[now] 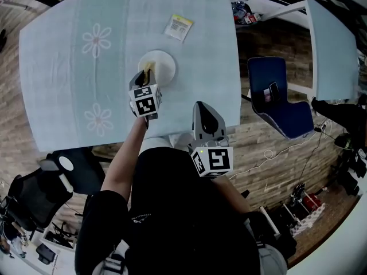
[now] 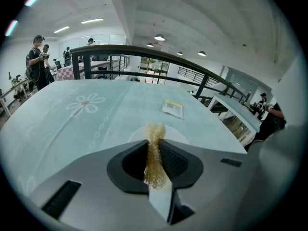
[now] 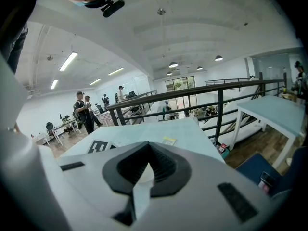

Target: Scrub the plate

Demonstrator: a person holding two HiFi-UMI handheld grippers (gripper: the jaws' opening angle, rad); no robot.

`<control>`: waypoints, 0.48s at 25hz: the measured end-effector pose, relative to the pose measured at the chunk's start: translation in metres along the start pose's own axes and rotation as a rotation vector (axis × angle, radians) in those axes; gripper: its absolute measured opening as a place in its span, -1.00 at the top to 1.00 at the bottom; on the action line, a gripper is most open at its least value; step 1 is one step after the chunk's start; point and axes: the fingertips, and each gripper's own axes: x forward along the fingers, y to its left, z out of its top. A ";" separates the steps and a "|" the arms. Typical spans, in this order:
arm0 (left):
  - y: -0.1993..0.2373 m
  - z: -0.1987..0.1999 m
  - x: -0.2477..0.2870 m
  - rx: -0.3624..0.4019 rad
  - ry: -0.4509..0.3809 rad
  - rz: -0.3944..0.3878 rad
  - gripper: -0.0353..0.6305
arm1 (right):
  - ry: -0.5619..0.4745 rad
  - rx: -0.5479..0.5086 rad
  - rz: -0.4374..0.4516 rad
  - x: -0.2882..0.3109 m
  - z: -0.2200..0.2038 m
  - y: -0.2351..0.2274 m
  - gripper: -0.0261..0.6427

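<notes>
Right gripper closed; left gripper pinching scourer; plate white, seemingly clean.

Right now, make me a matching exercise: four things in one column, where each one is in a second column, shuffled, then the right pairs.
Things
1. golden fibrous scrubber
2. round white plate
3. small yellow and white packet
4. dark blue chair

Places
A. on the wooden floor
B. flat on the pale blue tablecloth, past the plate
C. clamped in the left gripper
D. on the tablecloth, just ahead of the left gripper

Pairs: 1-C, 2-D, 3-B, 4-A
</notes>
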 end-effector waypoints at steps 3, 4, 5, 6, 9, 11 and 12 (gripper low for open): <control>-0.021 -0.004 0.004 0.013 0.012 -0.040 0.69 | 0.003 0.006 -0.023 -0.006 -0.003 -0.005 0.90; -0.027 -0.006 0.005 0.021 0.016 -0.052 0.69 | 0.003 0.009 -0.030 -0.007 -0.004 -0.007 0.89; -0.034 -0.008 0.007 0.032 0.021 -0.063 0.69 | 0.004 0.011 -0.038 -0.009 -0.005 -0.010 0.90; -0.040 -0.010 0.009 0.043 0.026 -0.072 0.69 | 0.004 0.013 -0.046 -0.011 -0.006 -0.012 0.90; -0.056 -0.015 0.012 0.063 0.044 -0.096 0.69 | 0.001 0.022 -0.071 -0.016 -0.006 -0.019 0.90; -0.064 -0.017 0.014 0.068 0.051 -0.108 0.69 | -0.001 0.028 -0.088 -0.020 -0.006 -0.024 0.90; -0.067 -0.018 0.014 0.070 0.052 -0.111 0.69 | -0.002 0.031 -0.095 -0.022 -0.007 -0.026 0.90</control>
